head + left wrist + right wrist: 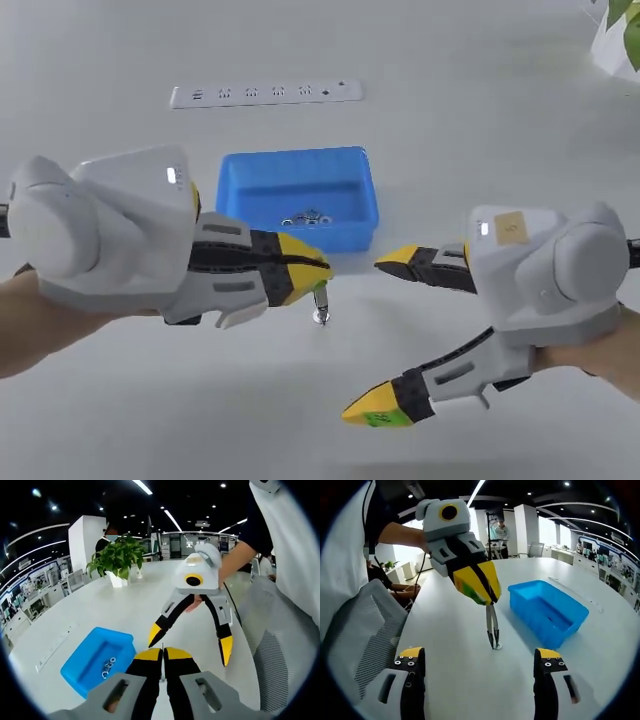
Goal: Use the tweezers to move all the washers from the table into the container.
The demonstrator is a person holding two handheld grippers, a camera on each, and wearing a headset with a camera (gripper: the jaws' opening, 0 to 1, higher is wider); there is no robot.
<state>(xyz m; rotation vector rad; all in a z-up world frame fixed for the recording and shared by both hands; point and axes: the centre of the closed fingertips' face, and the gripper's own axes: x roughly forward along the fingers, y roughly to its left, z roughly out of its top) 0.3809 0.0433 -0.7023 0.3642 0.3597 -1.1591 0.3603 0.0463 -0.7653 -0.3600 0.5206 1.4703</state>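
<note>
Head view: left gripper clamps the tweezers, tips down at a washer near the blue container; right gripper gapes wide

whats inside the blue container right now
A small cluster of metal washers lies on the floor of the blue container, near its front wall. They overlap, so the count is unclear. The front wall hides the strip of floor right behind it.

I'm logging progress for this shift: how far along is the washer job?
Done: several washers lie in the blue container. In hand: the left gripper is shut on the tweezers, tips down at a washer on the table. Left: lifting that one into the container. The right gripper is open, empty.
</note>
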